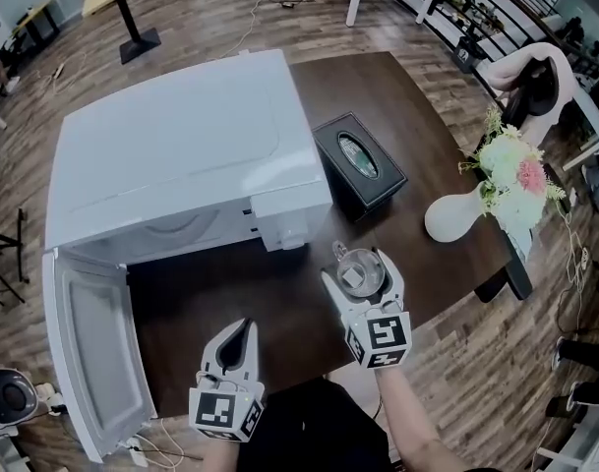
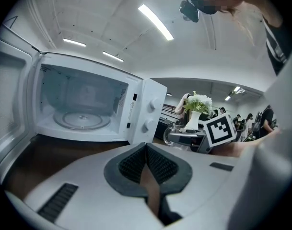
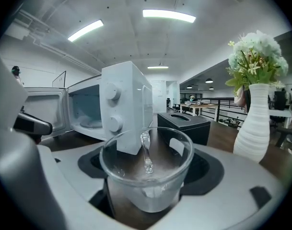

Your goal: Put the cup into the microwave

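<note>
A clear glass cup (image 1: 358,268) with a handle sits between the jaws of my right gripper (image 1: 361,274), lifted just in front of the microwave's control panel. In the right gripper view the cup (image 3: 146,172) fills the jaws, its handle pointing away. The white microwave (image 1: 181,155) stands at the table's far left with its door (image 1: 88,367) swung open toward me; its glass turntable (image 2: 82,120) is bare. My left gripper (image 1: 236,354) hangs shut and holds nothing near the table's front edge, below the microwave's opening.
A black tissue box (image 1: 360,163) lies right of the microwave. A white vase with flowers (image 1: 496,190) stands at the table's right edge. Dark tabletop (image 1: 220,293) shows in front of the microwave opening. The open door juts past the table's left front corner.
</note>
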Tool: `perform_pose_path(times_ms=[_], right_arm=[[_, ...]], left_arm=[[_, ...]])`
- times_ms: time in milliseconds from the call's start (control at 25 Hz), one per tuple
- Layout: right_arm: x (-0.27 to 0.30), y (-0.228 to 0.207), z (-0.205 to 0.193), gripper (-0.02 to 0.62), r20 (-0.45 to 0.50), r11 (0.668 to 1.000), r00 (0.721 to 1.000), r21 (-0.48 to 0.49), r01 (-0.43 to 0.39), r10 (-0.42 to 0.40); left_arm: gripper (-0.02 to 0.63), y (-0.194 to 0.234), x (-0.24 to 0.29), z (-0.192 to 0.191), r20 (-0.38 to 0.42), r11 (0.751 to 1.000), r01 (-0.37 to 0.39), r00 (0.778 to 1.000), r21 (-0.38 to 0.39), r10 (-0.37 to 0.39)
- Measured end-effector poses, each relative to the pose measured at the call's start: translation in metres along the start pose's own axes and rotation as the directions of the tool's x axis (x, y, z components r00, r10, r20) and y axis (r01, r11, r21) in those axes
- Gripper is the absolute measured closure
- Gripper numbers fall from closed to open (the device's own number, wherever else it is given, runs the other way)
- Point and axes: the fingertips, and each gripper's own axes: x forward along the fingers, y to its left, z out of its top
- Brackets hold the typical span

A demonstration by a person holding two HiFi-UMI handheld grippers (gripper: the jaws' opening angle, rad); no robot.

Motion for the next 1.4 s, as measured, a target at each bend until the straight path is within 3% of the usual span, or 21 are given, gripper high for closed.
perform_pose_path(times_ms=[680, 1400], right_arm=[[-0.026, 0.063, 0.019, 0.212, 0.020, 0.991, 0.992, -0.055, -0.124, 0.125], [-0.002, 0.181, 0.047, 0.212, 0.022, 0.941, 0.947, -0.121, -0.316, 0.321]], left_arm=[[0.600, 0.008, -0.058, 0.000, 0.066, 0.995, -0.102, 0.992, -0.024, 0.103], [0.600, 0.077, -0.127, -0.001, 0.113, 0.959, -0.272, 0.953, -0.079, 0.280]])
